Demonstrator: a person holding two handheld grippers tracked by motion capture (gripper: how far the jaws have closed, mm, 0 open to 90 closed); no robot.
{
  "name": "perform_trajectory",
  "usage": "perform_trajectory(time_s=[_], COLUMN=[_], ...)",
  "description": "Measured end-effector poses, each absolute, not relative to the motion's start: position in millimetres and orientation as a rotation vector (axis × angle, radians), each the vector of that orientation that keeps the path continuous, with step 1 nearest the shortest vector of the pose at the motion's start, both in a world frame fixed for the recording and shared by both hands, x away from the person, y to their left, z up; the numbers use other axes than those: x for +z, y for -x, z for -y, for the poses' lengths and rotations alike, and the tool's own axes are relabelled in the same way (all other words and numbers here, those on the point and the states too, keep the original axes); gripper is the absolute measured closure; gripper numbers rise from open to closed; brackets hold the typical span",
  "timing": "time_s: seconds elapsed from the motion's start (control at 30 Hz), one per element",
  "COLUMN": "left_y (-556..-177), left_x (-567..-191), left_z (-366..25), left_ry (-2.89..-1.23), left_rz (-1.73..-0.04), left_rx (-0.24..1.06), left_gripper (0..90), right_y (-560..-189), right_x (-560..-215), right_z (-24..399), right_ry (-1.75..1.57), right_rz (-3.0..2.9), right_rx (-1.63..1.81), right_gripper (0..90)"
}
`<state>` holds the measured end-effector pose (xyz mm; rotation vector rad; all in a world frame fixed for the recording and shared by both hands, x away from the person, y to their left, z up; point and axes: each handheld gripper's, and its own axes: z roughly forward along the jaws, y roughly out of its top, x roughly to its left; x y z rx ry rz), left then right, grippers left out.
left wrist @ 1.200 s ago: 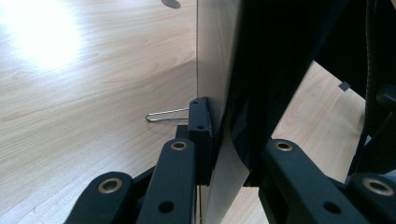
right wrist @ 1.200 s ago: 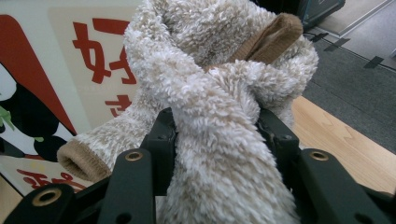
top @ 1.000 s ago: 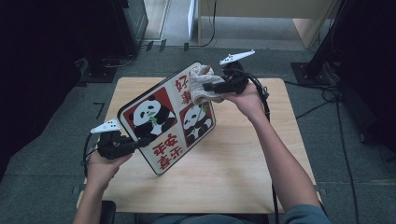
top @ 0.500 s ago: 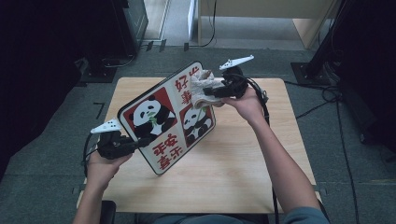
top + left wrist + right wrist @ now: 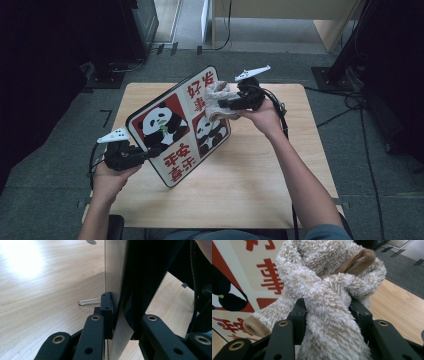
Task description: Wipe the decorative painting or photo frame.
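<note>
- Panda sign board (image 5: 177,131) held tilted above the wooden desk (image 5: 250,180), printed face up — red characters and two pandas showing.
- Left gripper (image 5: 145,152) clamped on the board's lower left edge; jaws pressed to both faces in the left gripper view, board (image 5: 117,277) seen edge-on.
- Right gripper (image 5: 222,104) at the board's upper right, jaws closed on a fluffy beige cloth (image 5: 324,297) with brown trim — cloth bunched against the printed face.
- Thin wire clip (image 5: 88,301) lying on the desk just beside the board.
- Grey floor (image 5: 385,165) with black cables and dark equipment bases around the desk.
</note>
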<state>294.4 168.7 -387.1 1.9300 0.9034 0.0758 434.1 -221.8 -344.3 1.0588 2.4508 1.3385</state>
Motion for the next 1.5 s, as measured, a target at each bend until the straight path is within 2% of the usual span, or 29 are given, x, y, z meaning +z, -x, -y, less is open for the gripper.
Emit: perform_trajectory(time_s=[1.5], left_y=[-294.1], left_x=[-388.3], left_z=[-169.1], left_ry=[-1.921], left_rz=[-0.898], left_rx=[0.083], left_gripper=[79.8], right_y=[-422.3], right_x=[-405.8], right_z=[234.2], right_ry=[-1.107], right_rz=[-2.483], right_rx=[1.316], right_gripper=[56.0])
